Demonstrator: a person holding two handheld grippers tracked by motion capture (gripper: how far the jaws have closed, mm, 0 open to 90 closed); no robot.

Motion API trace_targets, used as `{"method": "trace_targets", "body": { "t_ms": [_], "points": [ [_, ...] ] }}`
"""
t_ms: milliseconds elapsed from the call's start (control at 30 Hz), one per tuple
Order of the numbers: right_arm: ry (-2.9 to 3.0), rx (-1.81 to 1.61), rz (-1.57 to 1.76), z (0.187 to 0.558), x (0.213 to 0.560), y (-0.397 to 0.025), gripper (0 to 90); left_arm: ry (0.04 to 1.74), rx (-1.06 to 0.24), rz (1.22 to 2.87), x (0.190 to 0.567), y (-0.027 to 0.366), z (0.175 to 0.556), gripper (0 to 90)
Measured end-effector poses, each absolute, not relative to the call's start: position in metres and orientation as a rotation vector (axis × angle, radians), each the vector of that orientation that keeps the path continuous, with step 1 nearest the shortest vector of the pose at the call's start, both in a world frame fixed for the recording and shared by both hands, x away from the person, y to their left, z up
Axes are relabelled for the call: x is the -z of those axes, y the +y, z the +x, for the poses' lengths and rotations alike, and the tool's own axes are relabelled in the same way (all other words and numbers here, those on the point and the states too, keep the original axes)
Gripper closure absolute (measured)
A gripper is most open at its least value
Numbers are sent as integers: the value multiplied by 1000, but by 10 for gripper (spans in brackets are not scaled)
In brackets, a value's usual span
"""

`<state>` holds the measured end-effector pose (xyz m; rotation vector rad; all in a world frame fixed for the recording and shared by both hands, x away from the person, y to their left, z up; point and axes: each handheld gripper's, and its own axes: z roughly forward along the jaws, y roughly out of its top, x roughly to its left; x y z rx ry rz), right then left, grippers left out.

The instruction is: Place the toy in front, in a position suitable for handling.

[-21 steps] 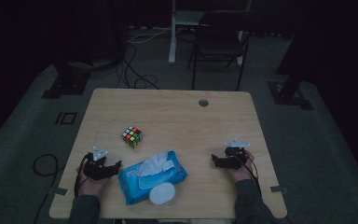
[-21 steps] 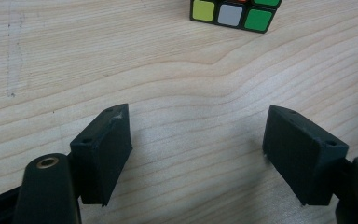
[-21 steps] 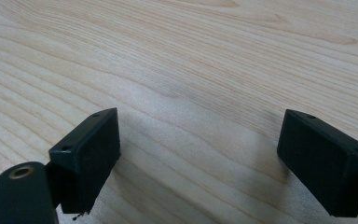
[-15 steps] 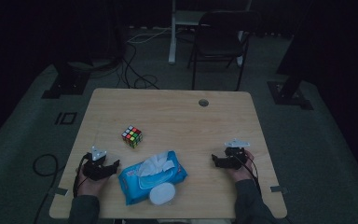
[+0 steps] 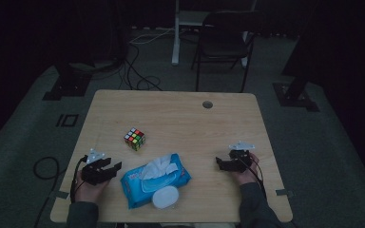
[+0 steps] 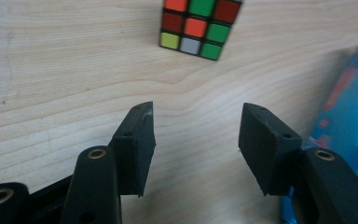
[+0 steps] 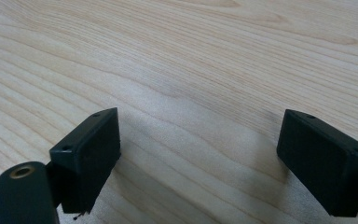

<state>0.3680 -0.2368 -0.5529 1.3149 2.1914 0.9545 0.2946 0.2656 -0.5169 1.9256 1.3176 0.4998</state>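
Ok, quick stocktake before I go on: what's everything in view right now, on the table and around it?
Rubik's cube: one, multicoloured, left-centre of the table, ahead of the left gripper.
Wet-wipes pack: one, blue with a white lid, near edge, between the grippers.
Table: one, light wood, cable hole near the far edge.
Chair: one, dark, beyond the table.
Floor cables: several, dark, far left.
Left gripper: black, fingers open, beside the pack.
Right gripper: black, fingers open, over bare wood.

Wooden table (image 5: 180, 114) carries cube (image 5: 134, 138), wipes pack (image 5: 155, 178).
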Motion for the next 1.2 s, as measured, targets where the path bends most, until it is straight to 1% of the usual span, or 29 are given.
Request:
{"method": "trace_targets", "body": {
  "t_ms": [300, 467, 633, 767, 833, 1200],
  "points": [
    [2191, -955, 1315, 368, 553, -237, 131, 1240, -567, 1978, 494, 257, 274, 466],
    [2192, -955, 1314, 368, 553, -237, 131, 1180, -581, 1995, 483, 245, 261, 404],
    [2192, -955, 1314, 368, 553, -237, 131, 1136, -572, 2008, 478, 234, 251, 372],
    [2192, -955, 1314, 368, 553, -237, 131, 1090, -516, 2014, 478, 226, 245, 325],
    [2192, -955, 1314, 368, 553, -237, 131, 1080, -525, 2035, 479, 221, 240, 300],
    [2193, -955, 1314, 368, 553, -237, 131, 1026, -502, 2070, 484, 203, 218, 293]
  ]
}}
